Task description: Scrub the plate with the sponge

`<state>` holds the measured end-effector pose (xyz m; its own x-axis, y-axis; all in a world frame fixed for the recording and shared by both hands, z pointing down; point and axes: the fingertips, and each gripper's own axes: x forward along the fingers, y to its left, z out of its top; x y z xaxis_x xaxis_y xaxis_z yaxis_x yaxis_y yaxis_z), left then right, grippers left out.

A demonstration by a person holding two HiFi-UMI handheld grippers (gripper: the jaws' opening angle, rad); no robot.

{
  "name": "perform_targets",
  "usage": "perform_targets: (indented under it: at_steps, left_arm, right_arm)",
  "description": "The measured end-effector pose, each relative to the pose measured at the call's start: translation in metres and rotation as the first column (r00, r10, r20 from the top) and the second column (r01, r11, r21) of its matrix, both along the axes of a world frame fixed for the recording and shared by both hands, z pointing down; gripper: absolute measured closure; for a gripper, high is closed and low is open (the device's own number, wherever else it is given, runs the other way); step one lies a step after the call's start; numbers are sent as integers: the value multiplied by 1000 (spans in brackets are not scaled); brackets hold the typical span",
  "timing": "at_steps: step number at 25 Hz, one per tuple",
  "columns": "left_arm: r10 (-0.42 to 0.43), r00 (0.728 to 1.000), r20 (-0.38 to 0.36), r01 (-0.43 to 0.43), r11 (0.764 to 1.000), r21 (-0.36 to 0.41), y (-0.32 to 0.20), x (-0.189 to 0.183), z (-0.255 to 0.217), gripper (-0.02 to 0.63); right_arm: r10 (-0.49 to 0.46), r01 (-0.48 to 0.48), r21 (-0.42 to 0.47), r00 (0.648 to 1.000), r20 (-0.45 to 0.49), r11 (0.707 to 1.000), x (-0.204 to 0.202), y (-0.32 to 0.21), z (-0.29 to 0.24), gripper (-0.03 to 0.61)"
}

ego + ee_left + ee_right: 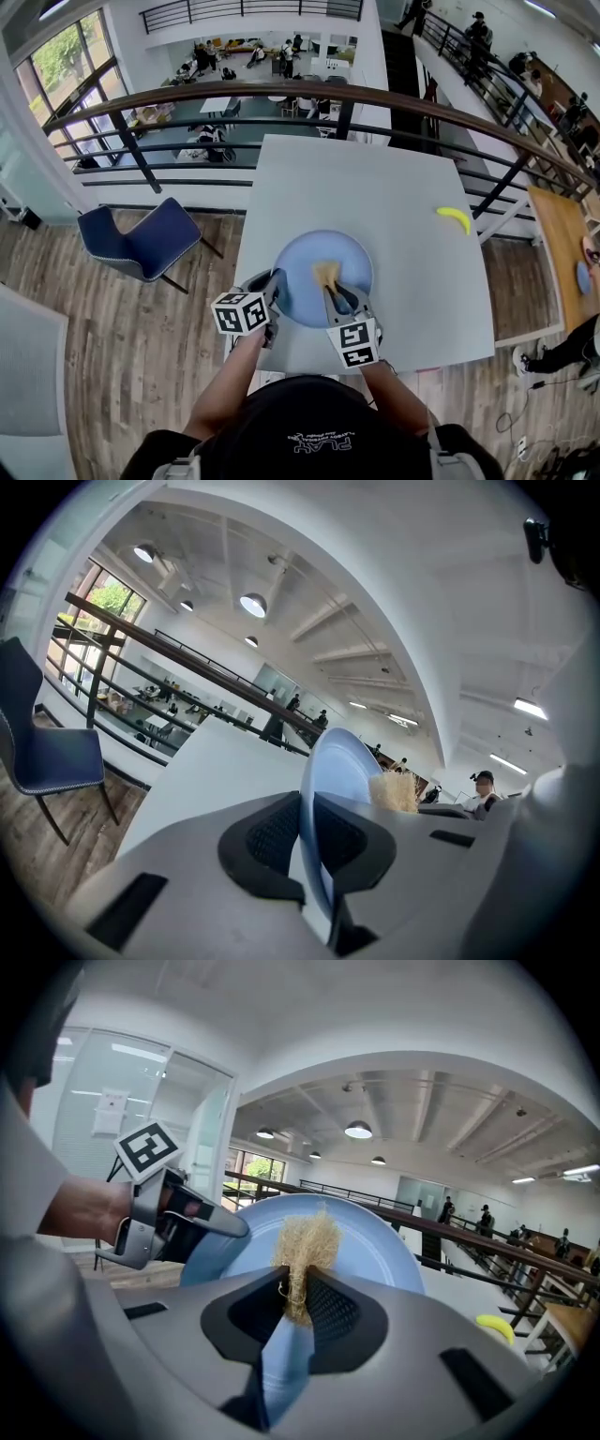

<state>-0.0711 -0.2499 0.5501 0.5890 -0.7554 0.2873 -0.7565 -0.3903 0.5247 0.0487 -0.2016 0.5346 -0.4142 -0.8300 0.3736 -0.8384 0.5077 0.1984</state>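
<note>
Scrubbing the plate (pixel 349 255)
Left tongs (pixel 277 284) are clamping its rim; right tongs (pixel 335 295) are pinching the sponge (pixel 326 273), seemingly on its centre: press evenly.

The plate (pixel 323 246) is sitting at the table's (pixel 375 178) near edge. The left gripper (pixel 278 281) is gripping its rim at eight o'clock. The right gripper (pixel 331 292), at six, is holding the sponge (pixel 326 273) against its middle. A banana (pixel 455 218) is lying toward two o'clock, and a chair (pixel 141 239) is standing off the table at nine.
</note>
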Motion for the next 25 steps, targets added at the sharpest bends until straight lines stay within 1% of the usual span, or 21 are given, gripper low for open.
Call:
perform_targets:
  at_steps: [5,9,11,14,18,25]
  left_arm:
    - [-15,1000,0,15,1000,9,-6,-2,0,583]
    - [-32,999,0,32,999,28,-10,-6,-6,583]
    - [-36,999,-2,36,999,34,-11,-5,-9,583]
    - [-39,999,3,39,999,30,-11,-8,-9,583]
    - [-44,999,3,44,999,19,-11,-11,-6,583]
    - [-53,999,1,52,998,16,-14,-15,-5,583]
  right_arm:
    - [-115,113,-28,992,-54,993,-41,12,19,520]
    - [-175,171,-53,982,-71,984,-64,17,26,520]
    - [-196,189,-77,975,-102,979,-70,18,32,520]
    - [-221,209,-96,966,-137,973,-76,18,38,518]
    - [-240,223,-124,961,-139,967,-77,21,45,518]
    - [-211,189,-161,969,-131,969,-59,22,58,518]
